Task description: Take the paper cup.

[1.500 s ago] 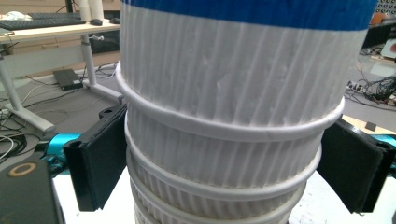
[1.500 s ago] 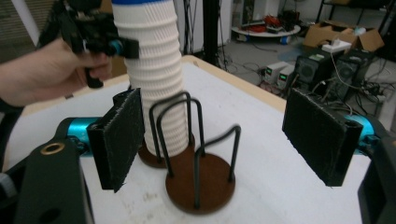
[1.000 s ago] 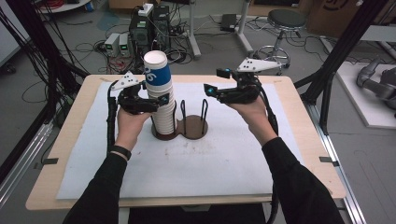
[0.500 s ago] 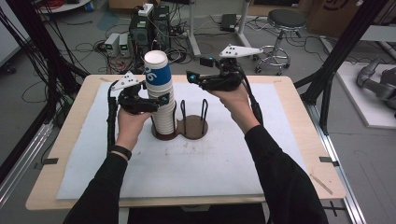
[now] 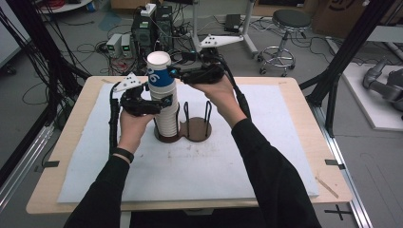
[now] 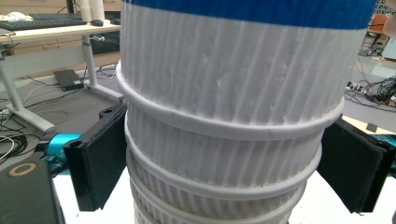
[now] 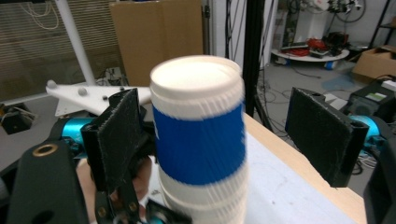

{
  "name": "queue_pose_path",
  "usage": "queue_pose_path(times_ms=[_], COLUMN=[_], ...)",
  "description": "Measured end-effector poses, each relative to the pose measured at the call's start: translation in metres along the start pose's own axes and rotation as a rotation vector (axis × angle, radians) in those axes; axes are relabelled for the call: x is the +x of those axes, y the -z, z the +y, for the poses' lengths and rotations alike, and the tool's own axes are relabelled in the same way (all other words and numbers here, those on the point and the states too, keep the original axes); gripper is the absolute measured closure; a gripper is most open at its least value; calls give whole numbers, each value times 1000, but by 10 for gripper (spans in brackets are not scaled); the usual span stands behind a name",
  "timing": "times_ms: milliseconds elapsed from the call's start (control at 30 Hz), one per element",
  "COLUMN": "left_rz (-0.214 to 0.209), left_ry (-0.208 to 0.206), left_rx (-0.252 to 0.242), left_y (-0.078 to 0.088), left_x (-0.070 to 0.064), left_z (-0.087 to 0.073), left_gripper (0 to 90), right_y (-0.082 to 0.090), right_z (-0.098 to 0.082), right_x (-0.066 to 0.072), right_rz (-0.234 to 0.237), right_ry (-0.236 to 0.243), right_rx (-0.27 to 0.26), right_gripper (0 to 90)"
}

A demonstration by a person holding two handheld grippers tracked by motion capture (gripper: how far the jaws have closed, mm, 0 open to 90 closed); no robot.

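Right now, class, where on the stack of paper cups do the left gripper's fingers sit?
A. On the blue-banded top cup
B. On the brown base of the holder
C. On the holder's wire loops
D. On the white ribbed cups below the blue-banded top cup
D: in the left gripper view the fingers flank the white ribbed cups below the blue-banded top cup, well above the holder.

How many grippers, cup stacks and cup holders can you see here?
Grippers: 2 (left gripper, right gripper)
Cup stack: 1
Cup holder: 1
Total: 4
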State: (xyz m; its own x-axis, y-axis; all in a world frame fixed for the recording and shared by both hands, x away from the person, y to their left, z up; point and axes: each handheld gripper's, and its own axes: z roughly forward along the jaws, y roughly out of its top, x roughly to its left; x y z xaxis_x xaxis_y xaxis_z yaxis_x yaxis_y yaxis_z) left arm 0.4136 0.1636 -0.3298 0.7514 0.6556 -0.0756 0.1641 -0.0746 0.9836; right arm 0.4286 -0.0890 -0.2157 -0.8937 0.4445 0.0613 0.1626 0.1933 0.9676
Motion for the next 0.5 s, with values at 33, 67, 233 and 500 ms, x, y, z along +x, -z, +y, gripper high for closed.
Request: queue_pose_path(times_ms=[33,67,233,500], left_rz=[0,0,0,-1], left_ry=[0,0,-1,3], left_rx=[0,-1,-2,-7], left_y=[0,0,0,-1], left_x=[0,0,0,0], left_z=[0,0,0,0], left_gripper=[111,111,111,111], right_y=[-3,-7,-22,-41], right_z=[2,5,13,17], right_x=[1,3,7,9], right_rz=[6,8,0,6], right_ry=[-2,0,-10,-45], right_rx=[2,2,24,56], right_gripper=[194,194,194,194])
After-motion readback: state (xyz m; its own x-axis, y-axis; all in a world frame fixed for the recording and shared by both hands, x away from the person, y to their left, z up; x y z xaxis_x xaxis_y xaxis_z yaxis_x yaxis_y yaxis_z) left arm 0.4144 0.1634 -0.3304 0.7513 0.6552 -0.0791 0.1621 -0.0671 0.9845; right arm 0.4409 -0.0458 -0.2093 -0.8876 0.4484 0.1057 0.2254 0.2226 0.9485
